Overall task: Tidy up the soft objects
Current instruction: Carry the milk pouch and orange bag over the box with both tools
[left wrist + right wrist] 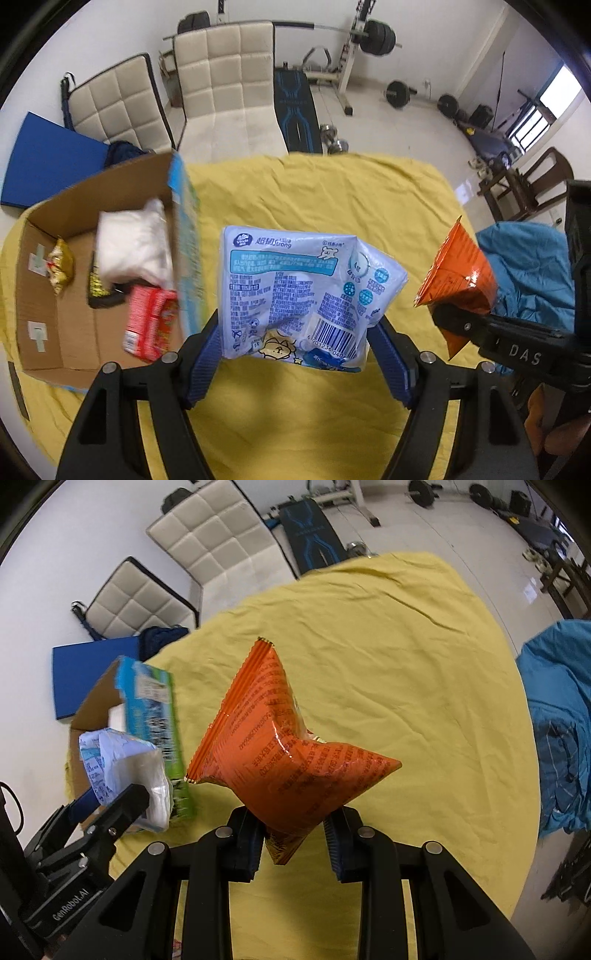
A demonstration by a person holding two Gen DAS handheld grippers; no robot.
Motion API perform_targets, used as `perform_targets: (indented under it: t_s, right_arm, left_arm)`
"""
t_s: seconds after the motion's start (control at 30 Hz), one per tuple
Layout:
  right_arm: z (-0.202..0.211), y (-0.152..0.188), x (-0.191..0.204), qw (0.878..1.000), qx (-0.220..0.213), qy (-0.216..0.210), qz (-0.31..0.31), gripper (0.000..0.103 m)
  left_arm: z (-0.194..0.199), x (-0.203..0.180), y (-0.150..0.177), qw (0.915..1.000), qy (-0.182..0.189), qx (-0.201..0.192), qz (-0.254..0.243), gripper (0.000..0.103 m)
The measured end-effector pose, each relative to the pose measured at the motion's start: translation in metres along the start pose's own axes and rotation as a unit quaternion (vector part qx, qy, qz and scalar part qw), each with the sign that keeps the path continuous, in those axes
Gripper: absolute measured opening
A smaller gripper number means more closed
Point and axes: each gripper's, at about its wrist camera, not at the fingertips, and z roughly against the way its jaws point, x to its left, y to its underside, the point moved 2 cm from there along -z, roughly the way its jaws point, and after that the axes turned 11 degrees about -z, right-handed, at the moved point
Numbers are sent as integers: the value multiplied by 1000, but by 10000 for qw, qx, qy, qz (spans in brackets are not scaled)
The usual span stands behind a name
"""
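Note:
My left gripper (295,343) is shut on a light blue tissue pack (299,291) and holds it above the yellow cloth (314,192). My right gripper (293,830) is shut on an orange snack bag (291,753), also held above the cloth. The orange bag shows at the right of the left wrist view (458,273), and the tissue pack at the left of the right wrist view (118,760). An open cardboard box (55,306) stands to the left and holds a white soft pack (133,243), a red pack (147,325) and a gold snack (61,266).
A blue cloth heap (557,720) lies at the cloth's right edge. Beyond the cloth are white cushioned seats (225,74), a blue mat (48,162), a weight bench and barbells (376,37). A wooden chair (524,184) stands at the right.

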Motion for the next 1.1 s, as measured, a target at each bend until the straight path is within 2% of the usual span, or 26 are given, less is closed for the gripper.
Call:
perform_targets:
  t_s: [0.17,0.4,0.57,0.67,0.77,0.97,1.1]
  right_arm:
    - [14,23,48,9997,-76,-124,216,30]
    - [7,62,137,9981,6,-316,534,30]
    - [-19,92,205,9956,192,-424,810,30]
    - [-37,110,239,9938,300,-397,997,30]
    - [-59,127,272,9920,363,-304,1170,30]
    - [-96,143,305,9903,483,-124,1300,30]
    - [-118,141,311,9900,539,34,1305,30]
  left_arm:
    - [34,38,5,9996,-5,-262,105,74]
    - [71,121,25,9981,-189,-442,375,74]
    - [85,185,47,9961,-444,-418,638,74]
    - [85,227,61,9942,-636,-350,792,74]
    - [84,253,71,9928,-745,-305,892,74]
    - [74,286,89,9916,-787,-172,1009,74]
    - [62,298,94,9919,-707,-67,1049,74]
